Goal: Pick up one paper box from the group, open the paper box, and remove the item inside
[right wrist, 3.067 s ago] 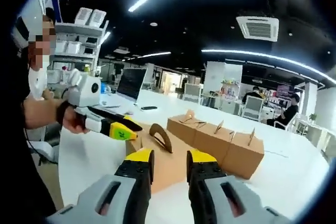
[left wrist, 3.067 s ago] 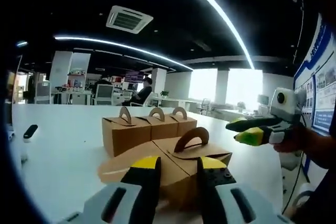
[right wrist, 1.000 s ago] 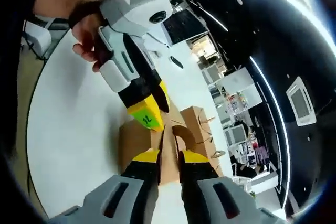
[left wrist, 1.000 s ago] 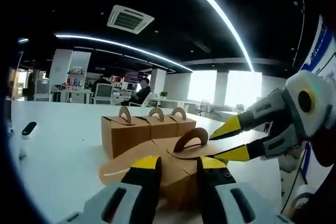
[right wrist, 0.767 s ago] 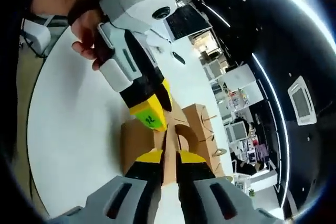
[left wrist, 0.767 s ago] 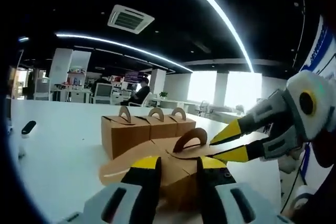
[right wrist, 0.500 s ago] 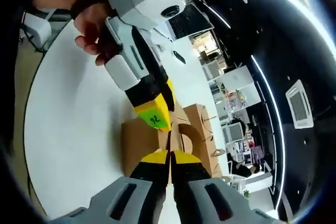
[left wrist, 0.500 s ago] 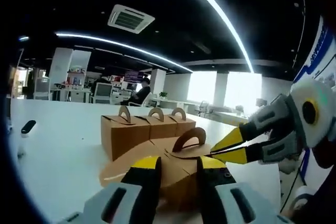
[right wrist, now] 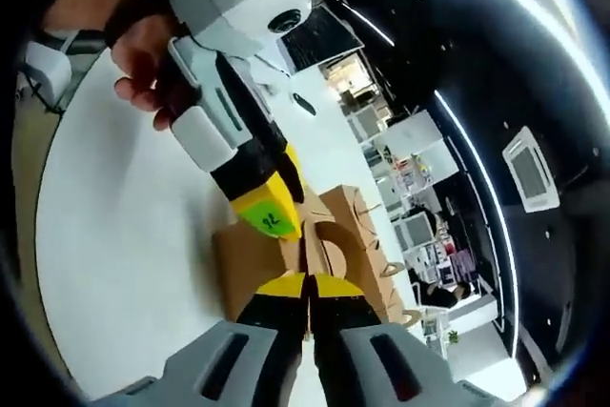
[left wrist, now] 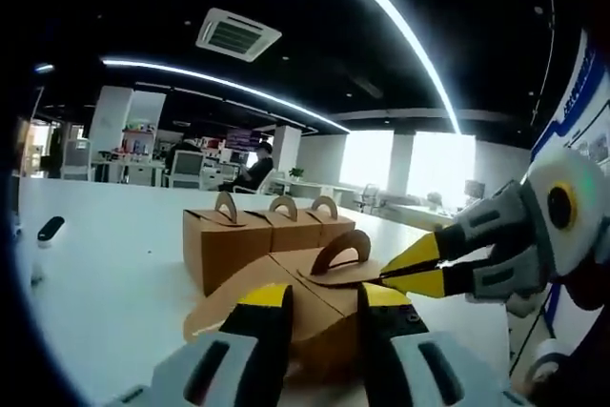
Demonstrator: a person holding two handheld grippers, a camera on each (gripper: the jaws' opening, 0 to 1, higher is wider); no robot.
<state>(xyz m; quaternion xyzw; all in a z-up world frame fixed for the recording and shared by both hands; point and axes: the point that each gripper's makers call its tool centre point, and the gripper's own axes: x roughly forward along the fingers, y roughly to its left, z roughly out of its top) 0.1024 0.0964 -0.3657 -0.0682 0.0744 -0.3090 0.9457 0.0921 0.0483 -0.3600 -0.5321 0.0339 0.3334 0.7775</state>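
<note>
**Two grippers at a brown paper box on a white counter**

A brown paper box (left wrist: 319, 307) sits on the white counter (left wrist: 114, 274), its arched handle (left wrist: 341, 250) standing upright. Its top flaps are partly lifted; the contents cannot be seen. The right gripper (right wrist: 307, 285) has its fingers closed together on a top flap beside the handle. The left gripper (left wrist: 322, 300) has its fingers parted, straddling the box's near side. Behind stands a row of three closed boxes (left wrist: 267, 235), handles up.
</note>
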